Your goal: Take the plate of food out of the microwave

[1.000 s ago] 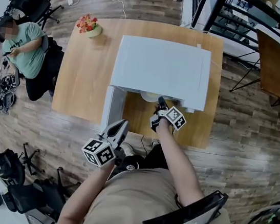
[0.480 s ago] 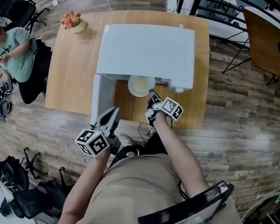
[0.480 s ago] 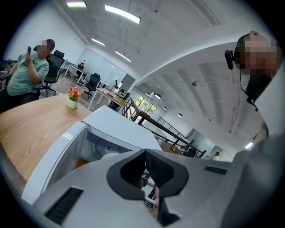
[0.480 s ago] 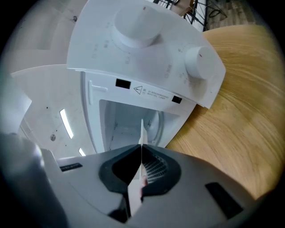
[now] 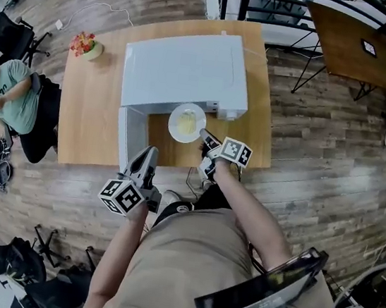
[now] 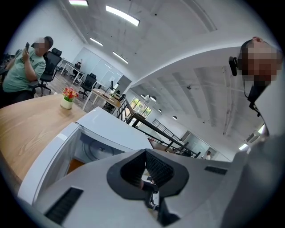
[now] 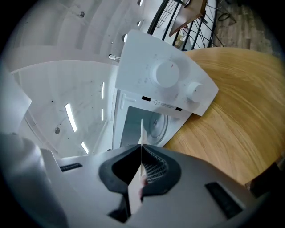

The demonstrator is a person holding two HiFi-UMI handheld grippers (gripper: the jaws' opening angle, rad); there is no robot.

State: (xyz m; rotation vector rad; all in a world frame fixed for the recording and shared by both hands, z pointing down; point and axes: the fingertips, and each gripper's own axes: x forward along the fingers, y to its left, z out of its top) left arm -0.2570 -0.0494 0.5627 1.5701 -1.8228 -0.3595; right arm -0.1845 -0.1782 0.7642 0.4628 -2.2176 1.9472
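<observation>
1. The right gripper (image 5: 207, 137) is held out ahead of the body on a nearly straight right arm (image 5: 241, 205) and points slightly downward.
2. Its jaws are pressed together on the thin rim of the plate (image 5: 174, 127), which shows edge-on between the pads.
3. The left gripper (image 5: 148, 154) sits nearer the torso on a bent left arm (image 5: 119, 250), also tipped slightly down.
4. Its jaws meet, with nothing between them.

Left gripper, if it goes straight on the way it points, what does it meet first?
Probably the open microwave, at its opening beside the door; the plate looks slightly off that line, but depth is unclear.
</observation>
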